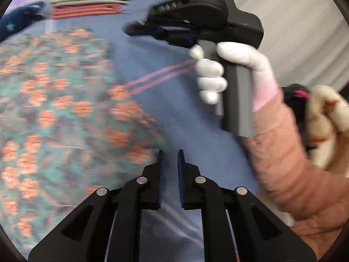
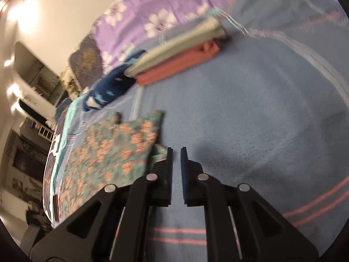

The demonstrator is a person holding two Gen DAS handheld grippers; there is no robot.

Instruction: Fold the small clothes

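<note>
The floral garment (image 2: 113, 152) is spread flat on the blue blanket (image 2: 250, 113), its right edge just beside the right gripper (image 2: 176, 152). Bare blanket is seen to the right of that edge. Both the left gripper (image 1: 169, 155) and the right are held slightly parted, with nothing between the fingers. A folded stack (image 2: 176, 54) is seen well apart, near the purple sheet (image 2: 163, 2).

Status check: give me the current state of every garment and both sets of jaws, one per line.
Floral garment: spread flat on the blue blanket, not folded.
Grey garment: folded, stacked on the pink one.
Pink garment: folded, bottom of the stack.
Navy star-print garment: crumpled, unfolded, beside the stack.
Left gripper: jaws slightly apart, holding nothing.
Right gripper: jaws slightly apart, holding nothing.
</note>
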